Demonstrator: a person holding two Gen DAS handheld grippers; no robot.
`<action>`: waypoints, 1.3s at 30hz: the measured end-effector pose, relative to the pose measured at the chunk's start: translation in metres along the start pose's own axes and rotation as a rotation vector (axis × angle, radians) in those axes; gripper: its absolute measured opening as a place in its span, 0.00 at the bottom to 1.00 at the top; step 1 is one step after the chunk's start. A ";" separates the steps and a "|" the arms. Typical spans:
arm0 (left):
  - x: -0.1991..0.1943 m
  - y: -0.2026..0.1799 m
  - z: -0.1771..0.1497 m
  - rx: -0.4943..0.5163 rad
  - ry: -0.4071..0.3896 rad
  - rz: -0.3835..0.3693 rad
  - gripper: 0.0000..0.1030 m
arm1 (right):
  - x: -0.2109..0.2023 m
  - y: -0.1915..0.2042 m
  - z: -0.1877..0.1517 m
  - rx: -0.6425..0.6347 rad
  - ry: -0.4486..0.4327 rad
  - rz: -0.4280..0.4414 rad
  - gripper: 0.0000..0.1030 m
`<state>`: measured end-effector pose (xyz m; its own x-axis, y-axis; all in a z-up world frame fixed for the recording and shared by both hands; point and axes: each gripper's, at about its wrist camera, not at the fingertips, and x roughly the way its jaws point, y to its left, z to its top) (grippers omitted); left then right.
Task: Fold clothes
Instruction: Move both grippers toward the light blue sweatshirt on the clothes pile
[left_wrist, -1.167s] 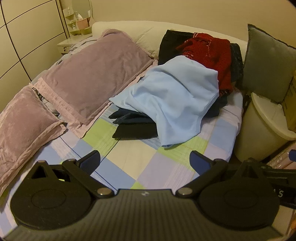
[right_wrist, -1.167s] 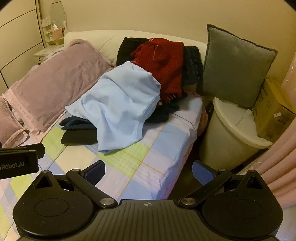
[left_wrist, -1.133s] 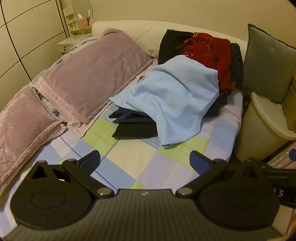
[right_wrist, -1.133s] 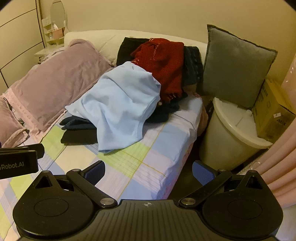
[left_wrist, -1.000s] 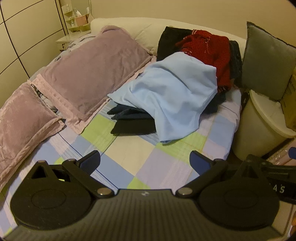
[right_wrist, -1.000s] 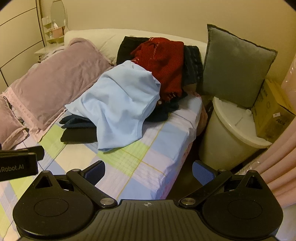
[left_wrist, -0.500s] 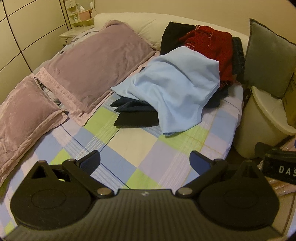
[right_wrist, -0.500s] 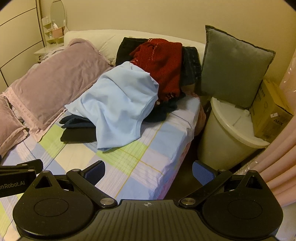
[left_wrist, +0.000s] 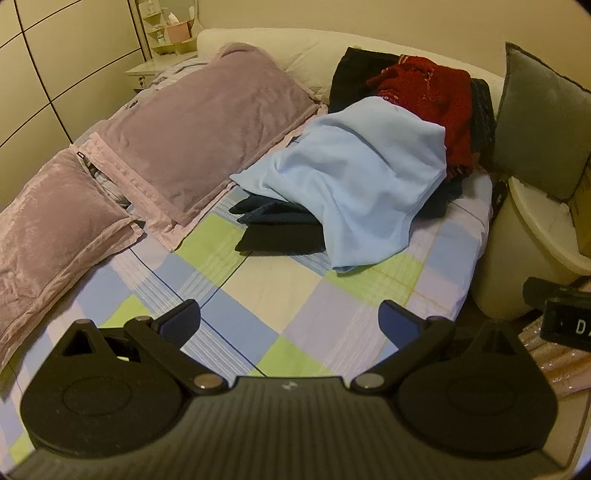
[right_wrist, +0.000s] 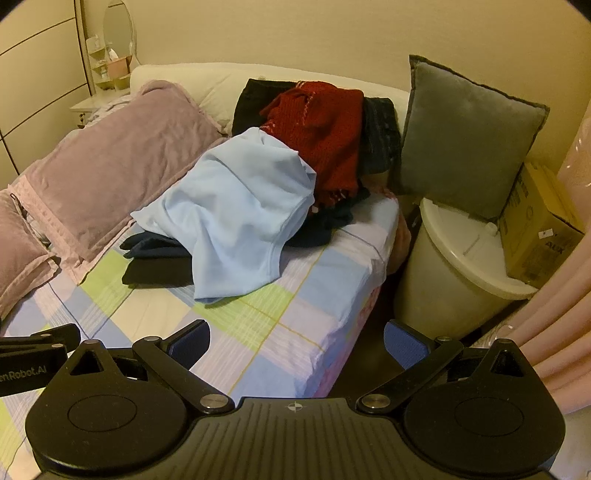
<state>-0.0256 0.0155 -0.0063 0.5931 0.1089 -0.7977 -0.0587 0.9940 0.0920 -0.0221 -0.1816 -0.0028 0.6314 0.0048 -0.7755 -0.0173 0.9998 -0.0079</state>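
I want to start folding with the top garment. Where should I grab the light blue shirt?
Grip the light blue shirt at its loose lower hem lying flat on the checked bedsheet, coming in from the near side. That edge is free and closest to both open grippers; its upper part drapes over darker clothes.

Bed sheet (left_wrist: 280, 291) is pastel checks: blue, green, cream, lilac. On it sit a light blue top (left_wrist: 362, 184), red knit (right_wrist: 325, 136), dark navy bits and mauve pillows (left_wrist: 192, 136).
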 end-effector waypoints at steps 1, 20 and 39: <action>0.000 0.001 0.000 -0.002 0.000 0.000 0.99 | 0.000 0.000 0.001 -0.001 -0.002 0.000 1.00; 0.004 0.026 -0.001 0.018 -0.012 -0.048 0.96 | -0.011 0.004 -0.007 0.036 -0.040 -0.030 1.00; 0.071 -0.009 0.013 0.080 -0.013 -0.131 0.80 | 0.052 -0.068 0.017 0.135 -0.015 0.158 1.00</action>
<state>0.0275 0.0140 -0.0560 0.6022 -0.0228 -0.7981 0.0843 0.9958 0.0352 0.0250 -0.2493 -0.0315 0.6406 0.1610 -0.7508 -0.0136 0.9800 0.1985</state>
